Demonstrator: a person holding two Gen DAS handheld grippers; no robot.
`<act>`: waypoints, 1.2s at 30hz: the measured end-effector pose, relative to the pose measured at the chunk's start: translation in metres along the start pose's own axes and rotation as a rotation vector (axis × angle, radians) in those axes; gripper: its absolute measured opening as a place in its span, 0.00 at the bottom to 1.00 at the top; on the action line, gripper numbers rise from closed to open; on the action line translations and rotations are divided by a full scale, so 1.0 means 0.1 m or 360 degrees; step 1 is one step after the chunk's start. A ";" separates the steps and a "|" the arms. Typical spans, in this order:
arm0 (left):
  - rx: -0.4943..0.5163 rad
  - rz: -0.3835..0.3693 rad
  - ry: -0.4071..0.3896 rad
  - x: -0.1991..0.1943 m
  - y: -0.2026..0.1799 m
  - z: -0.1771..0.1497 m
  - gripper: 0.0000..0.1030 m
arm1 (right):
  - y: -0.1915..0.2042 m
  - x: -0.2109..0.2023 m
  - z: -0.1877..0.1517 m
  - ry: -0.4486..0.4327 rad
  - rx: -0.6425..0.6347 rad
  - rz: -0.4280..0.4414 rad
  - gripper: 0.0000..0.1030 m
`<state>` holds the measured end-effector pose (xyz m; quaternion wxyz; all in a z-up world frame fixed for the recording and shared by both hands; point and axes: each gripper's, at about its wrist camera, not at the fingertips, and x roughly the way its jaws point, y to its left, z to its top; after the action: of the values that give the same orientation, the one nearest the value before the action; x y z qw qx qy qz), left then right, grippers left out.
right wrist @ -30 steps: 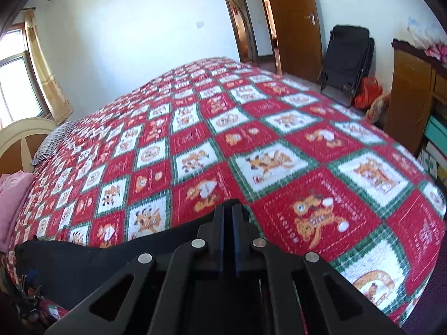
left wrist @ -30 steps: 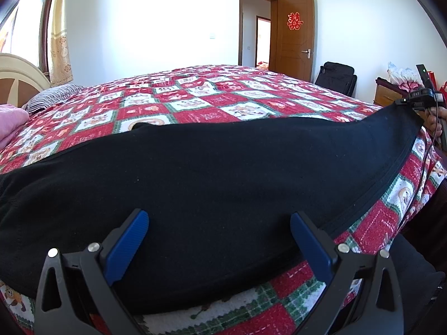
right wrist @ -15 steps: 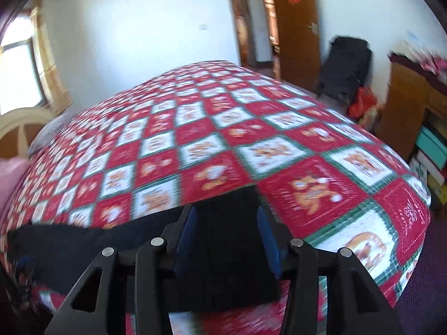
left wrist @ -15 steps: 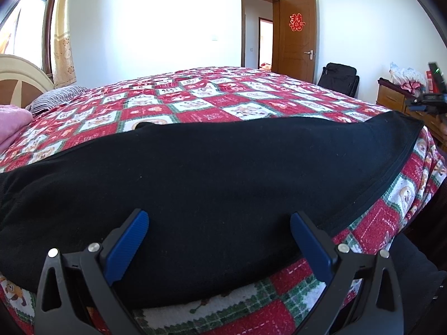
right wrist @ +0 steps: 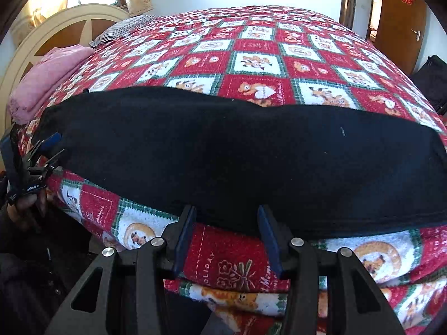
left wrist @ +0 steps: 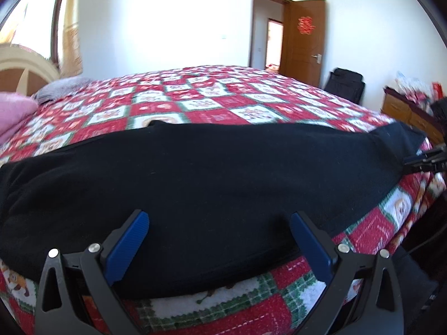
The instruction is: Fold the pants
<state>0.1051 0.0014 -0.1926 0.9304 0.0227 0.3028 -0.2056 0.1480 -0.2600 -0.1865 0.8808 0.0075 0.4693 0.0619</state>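
Pants point(right wrist: 237, 153) lie flat and black across the near side of our bed, on the red, white and green quilt point(right wrist: 251, 47), reaching almost from one bed edge to the other. Left gripper point(left wrist: 219, 240): blue pads wide apart, over the near hem, nothing pinched. Right gripper point(right wrist: 226, 234): jaws partly apart, tips at the pants' near edge, fabric not clamped. Readable text: "HOLIDAY" on a red quilt square point(right wrist: 206, 265) between the right fingers; other lettering there is cut off. White label on the left gripper's body seen from the right wrist is too small to read. Red paper character on the door point(left wrist: 306, 25).
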 end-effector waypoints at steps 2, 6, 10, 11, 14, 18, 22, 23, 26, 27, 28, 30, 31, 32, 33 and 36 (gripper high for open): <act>-0.0063 0.0041 0.0008 -0.01 0.08 0.04 1.00 | 0.11 -0.07 0.07 -0.0058 -0.0003 0.0048 0.47; -0.0144 0.0129 0.0047 0.03 0.25 0.08 1.00 | 0.41 0.00 0.23 -0.0119 -0.0055 0.0136 0.47; -0.0168 0.0146 0.0059 0.06 0.32 0.09 1.00 | 0.67 0.29 0.32 -0.0054 -0.0093 0.0145 0.47; -0.0159 0.0154 0.0062 0.07 0.32 0.09 1.00 | 0.72 0.39 0.31 -0.0011 -0.0100 0.0141 0.47; -0.0138 0.0166 0.0067 0.08 0.31 0.08 1.00 | 0.81 0.51 0.22 0.0004 -0.0173 0.0064 0.47; -0.0143 0.0172 0.0078 0.08 0.32 0.09 1.00 | 0.77 0.48 0.23 0.0003 -0.0141 0.0092 0.47; -0.0190 0.0174 0.0076 0.02 0.38 0.14 1.00 | 0.73 0.49 0.21 -0.0006 -0.0124 0.0129 0.47; -0.0198 0.0188 0.0063 0.00 0.42 0.15 1.00 | 0.73 0.49 0.20 -0.0008 -0.0139 0.0123 0.47; -0.0204 0.0289 0.0012 -0.08 0.60 0.23 1.00 | 0.75 0.51 0.18 -0.0010 -0.0161 0.0107 0.47; -0.0209 0.0335 0.0003 -0.09 0.68 0.24 1.00 | 0.76 0.50 0.18 -0.0011 -0.0162 0.0103 0.47; -0.0216 0.0382 0.0001 -0.09 0.77 0.24 1.00 | 0.76 0.51 0.18 -0.0011 -0.0162 0.0101 0.47; -0.0256 0.0458 0.0039 -0.04 1.00 0.19 1.00 | 0.76 0.51 0.17 -0.0012 -0.0159 0.0098 0.47; -0.0273 0.0492 0.0070 0.00 1.09 0.16 1.00 | 0.77 0.51 0.17 -0.0012 -0.0163 0.0095 0.47; -0.0294 0.0528 0.0095 0.02 1.20 0.11 1.00 | 0.78 0.51 0.16 -0.0012 -0.0179 0.0086 0.47; -0.0322 0.0485 0.0051 -0.03 1.28 0.08 1.00 | 0.81 0.51 0.15 -0.0010 -0.0207 0.0070 0.47; -0.0324 0.0564 0.0027 -0.16 1.44 0.12 1.00 | 0.83 0.51 0.14 -0.0016 -0.0237 0.0045 0.47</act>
<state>0.1572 0.1369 -0.1855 0.9469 -0.0168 0.3212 -0.0067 0.1790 -0.1708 -0.2151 0.8804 -0.0513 0.4587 0.1090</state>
